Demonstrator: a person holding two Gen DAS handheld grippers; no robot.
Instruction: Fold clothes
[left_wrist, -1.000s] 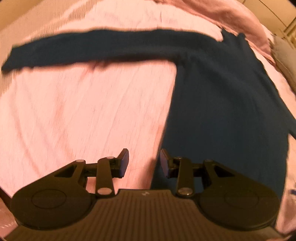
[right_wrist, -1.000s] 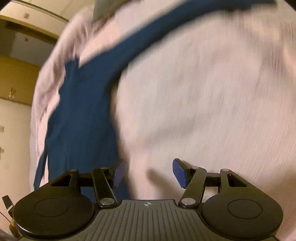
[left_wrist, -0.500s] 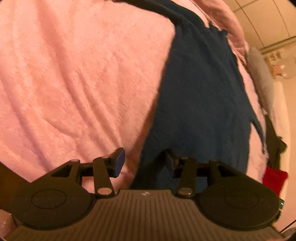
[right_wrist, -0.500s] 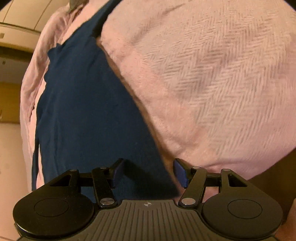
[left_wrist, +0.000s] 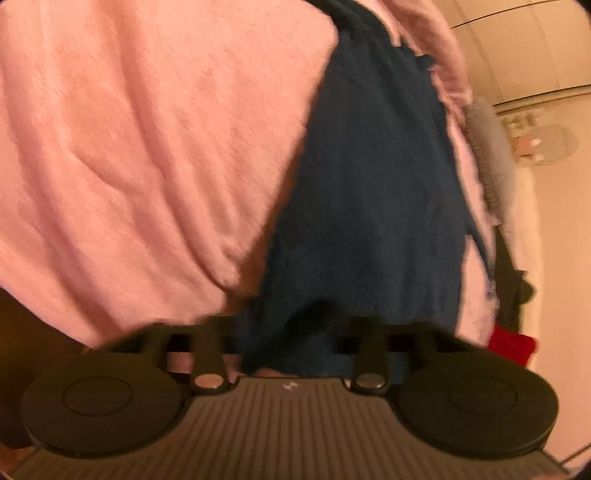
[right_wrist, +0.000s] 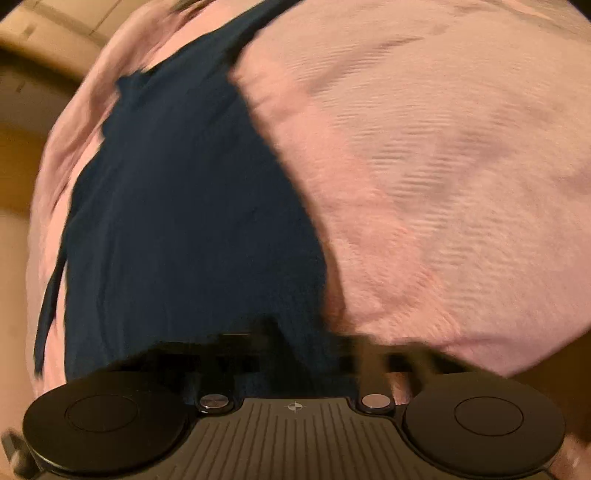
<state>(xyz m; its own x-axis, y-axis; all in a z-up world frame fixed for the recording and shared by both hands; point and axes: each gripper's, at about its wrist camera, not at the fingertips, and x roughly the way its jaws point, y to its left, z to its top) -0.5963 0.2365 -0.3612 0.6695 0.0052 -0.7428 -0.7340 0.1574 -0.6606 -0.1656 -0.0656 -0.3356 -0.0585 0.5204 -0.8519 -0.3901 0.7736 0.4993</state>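
Observation:
A dark blue sweater lies flat on a pink blanket, its body running away from me and its hem at the near edge. My left gripper is low at the hem's left corner, with blue cloth filling the gap between its spread finger arms; the tips are blurred. In the right wrist view the sweater fills the left half, beside the pink blanket. My right gripper sits at the hem's right corner with cloth in its gap. Its fingers are smeared by motion.
A grey pillow lies at the far right of the bed. Below it hang a black item and something red. The bed's near edge drops off just under both grippers. Wooden cabinets stand beyond the bed.
Both grippers have dropped from above the bed to the sweater's hem at the near edge. The hem has come in between the fingers of each.

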